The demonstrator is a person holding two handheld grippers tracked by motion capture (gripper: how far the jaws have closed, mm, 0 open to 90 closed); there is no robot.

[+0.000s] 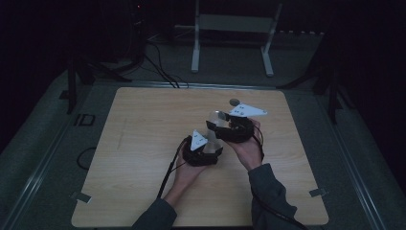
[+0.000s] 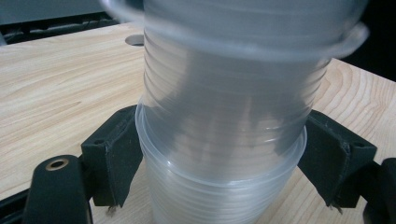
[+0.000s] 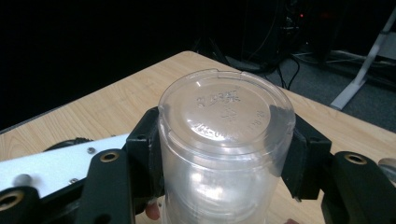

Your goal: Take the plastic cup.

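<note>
Left gripper (image 2: 219, 158) is clamping its black jaws on the rim end of a clear ribbed plastic cup (image 2: 219, 186), pads pressing both sides. Right gripper (image 3: 224, 154) is pinching a second clear plastic cup (image 3: 226, 140) near its embossed base, which is facing up; this cup is sitting nested in the first. Both hands are meeting mid-table, left hand (image 1: 184, 175) lower, right hand (image 1: 246, 148) higher. Cups are hovering above the light wooden table (image 1: 143, 143).

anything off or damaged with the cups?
Nothing damaged or spilled. The upper cup sits tilted in the lower cup, not nested square. Left gripper clamps the lower one, right gripper the upper.
</note>
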